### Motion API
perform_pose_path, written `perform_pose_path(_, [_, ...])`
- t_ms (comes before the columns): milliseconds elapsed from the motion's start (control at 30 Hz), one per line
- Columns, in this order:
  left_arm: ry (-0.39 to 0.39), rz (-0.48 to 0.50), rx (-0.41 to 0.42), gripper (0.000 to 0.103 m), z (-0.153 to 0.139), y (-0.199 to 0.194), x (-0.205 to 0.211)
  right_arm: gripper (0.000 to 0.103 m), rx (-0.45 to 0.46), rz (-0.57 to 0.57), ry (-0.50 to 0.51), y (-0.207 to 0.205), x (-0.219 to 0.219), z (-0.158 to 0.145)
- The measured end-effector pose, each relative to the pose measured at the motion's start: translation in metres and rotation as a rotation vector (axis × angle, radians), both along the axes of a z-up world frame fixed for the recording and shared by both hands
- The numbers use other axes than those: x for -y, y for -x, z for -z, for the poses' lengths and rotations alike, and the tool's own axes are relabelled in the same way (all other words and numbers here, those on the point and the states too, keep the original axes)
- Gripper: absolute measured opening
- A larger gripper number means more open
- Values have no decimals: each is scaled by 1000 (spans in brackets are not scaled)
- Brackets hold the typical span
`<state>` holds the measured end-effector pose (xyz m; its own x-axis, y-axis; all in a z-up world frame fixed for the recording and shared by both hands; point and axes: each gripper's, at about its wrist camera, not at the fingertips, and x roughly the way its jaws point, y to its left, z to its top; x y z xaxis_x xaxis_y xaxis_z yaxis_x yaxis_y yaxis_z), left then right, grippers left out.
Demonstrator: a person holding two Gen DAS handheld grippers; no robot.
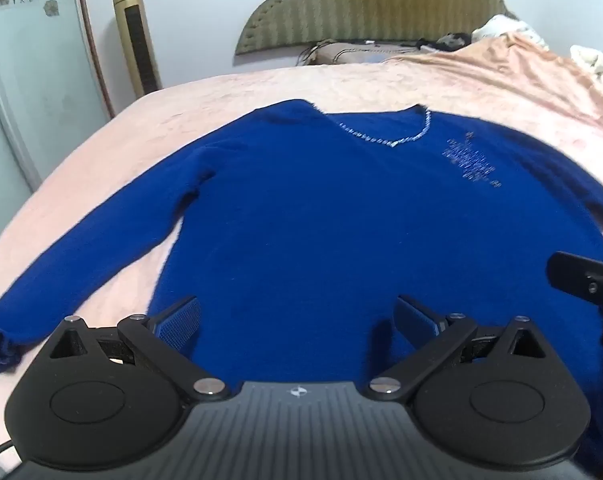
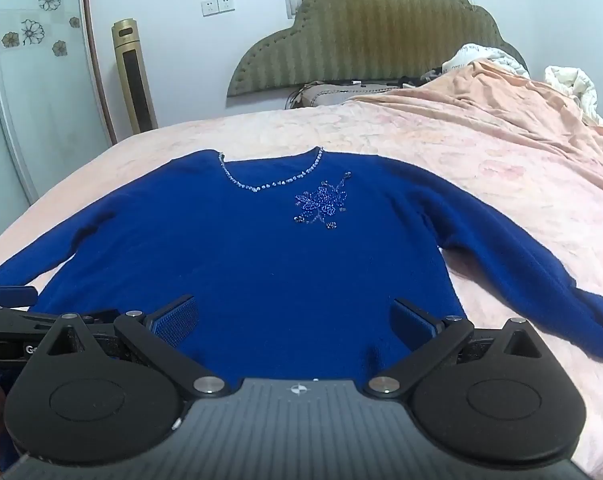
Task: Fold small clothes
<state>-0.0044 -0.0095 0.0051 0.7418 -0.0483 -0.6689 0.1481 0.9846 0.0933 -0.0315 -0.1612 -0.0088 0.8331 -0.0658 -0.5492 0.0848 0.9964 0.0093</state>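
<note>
A royal blue long-sleeved sweater (image 1: 301, 208) (image 2: 253, 248) lies spread flat, front up, on a pink bed, neckline away from me. It has a beaded neckline (image 2: 269, 184) and a beaded flower (image 2: 321, 204) on the chest. Both sleeves stretch out sideways. My left gripper (image 1: 297, 316) is open above the sweater's lower hem, nothing between its blue pads. My right gripper (image 2: 295, 316) is open too, over the hem's right half, empty. The right gripper's finger shows at the right edge of the left wrist view (image 1: 581, 280); the left gripper shows at the left edge of the right wrist view (image 2: 17, 320).
The pink bedspread (image 2: 481, 160) covers the bed; a rumpled peach blanket (image 2: 501, 92) and white bedding (image 2: 569, 84) pile up at the far right. An olive padded headboard (image 2: 381, 40), a gold tower fan (image 2: 133, 76) and a glass wardrobe door (image 2: 29, 80) stand behind.
</note>
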Motion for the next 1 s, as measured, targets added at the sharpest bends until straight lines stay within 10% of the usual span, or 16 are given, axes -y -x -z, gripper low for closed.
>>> perform_pose_path(1000, [9, 19, 18, 103, 3, 2, 18, 103, 12, -7, -128, 15, 36, -7])
